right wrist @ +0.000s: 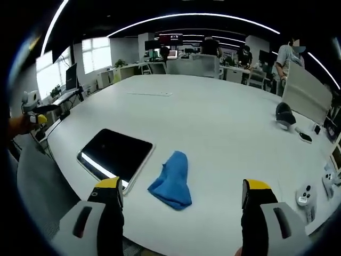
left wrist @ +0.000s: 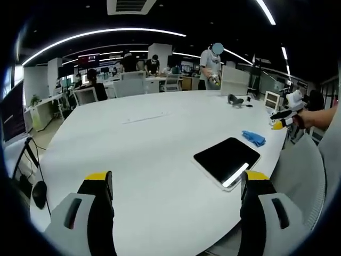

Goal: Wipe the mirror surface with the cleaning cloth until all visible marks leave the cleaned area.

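Mirror (right wrist: 117,153) lay flat on the table (right wrist: 224,128); blue cloth (right wrist: 171,180) just beside it (untouched). Both grippers' jaws stood released, grasping nothing.

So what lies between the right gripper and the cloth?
Bare white table in the right gripper view; the open right gripper hangs just short of the cloth.

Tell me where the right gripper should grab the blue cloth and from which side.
Pinch the raised fold at the near, bunched end of the blue cloth, coming straight down from above with the right gripper. It lies crumpled and low on the white table, beside the mirror, so a side approach would probably just push it.
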Motion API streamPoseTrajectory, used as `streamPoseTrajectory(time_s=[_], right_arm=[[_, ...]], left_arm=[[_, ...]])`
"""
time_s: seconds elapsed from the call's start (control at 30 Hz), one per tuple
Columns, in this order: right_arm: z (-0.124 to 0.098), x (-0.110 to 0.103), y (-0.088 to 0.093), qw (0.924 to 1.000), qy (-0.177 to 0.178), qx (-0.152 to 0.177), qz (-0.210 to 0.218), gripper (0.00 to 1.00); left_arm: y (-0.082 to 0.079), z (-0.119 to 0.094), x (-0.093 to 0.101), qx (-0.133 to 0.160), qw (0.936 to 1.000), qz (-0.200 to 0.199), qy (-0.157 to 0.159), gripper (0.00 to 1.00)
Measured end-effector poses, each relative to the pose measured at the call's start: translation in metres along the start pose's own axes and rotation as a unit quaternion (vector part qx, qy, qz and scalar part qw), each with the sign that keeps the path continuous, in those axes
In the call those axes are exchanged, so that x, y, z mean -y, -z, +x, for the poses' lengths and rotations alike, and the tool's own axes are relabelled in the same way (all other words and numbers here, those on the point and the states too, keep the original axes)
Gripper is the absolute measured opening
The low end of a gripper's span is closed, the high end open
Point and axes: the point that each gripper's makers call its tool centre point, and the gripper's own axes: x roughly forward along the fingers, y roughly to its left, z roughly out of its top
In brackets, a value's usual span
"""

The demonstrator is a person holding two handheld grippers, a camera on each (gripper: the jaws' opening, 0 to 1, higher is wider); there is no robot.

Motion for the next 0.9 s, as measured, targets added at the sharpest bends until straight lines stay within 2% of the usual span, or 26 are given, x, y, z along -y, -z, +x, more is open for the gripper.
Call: streamPoseTrajectory(time_s=[0.1,0.23,0.4,0.5,0.83,0.9], right_arm=[[0.009,0.0,-0.007,1.0,0.003,-0.003,0.002,0.73],[0.024,-0.006,-0.011,0.9998,-0.007,-0.003,0.019,0.64],[0.058,-0.011,0.01,0.9978,-0.009,-0.039,0.052,0.52],[0.07,-0.013,0.017,0.9968,-0.009,-0.048,0.063,0.45],[0.092,-0.017,0.032,0.9953,0.007,-0.074,0.063,0.21],[0.093,-0.019,0.035,0.995,0.007,-0.079,0.06,0.2]], left_arm=[[0.003,0.002,0.004,-0.004,1.0,-0.001,0.002,0.99],[0.003,0.001,0.007,-0.003,1.0,0.0,0.001,0.99],[0.005,0.0,0.007,-0.001,0.9999,-0.011,-0.005,0.99],[0.005,-0.001,0.009,-0.001,0.9999,-0.01,-0.004,0.99],[0.011,-0.002,0.008,-0.003,0.9999,-0.011,-0.003,0.99],[0.012,-0.002,0.008,-0.004,0.9999,-0.011,-0.003,0.99]])
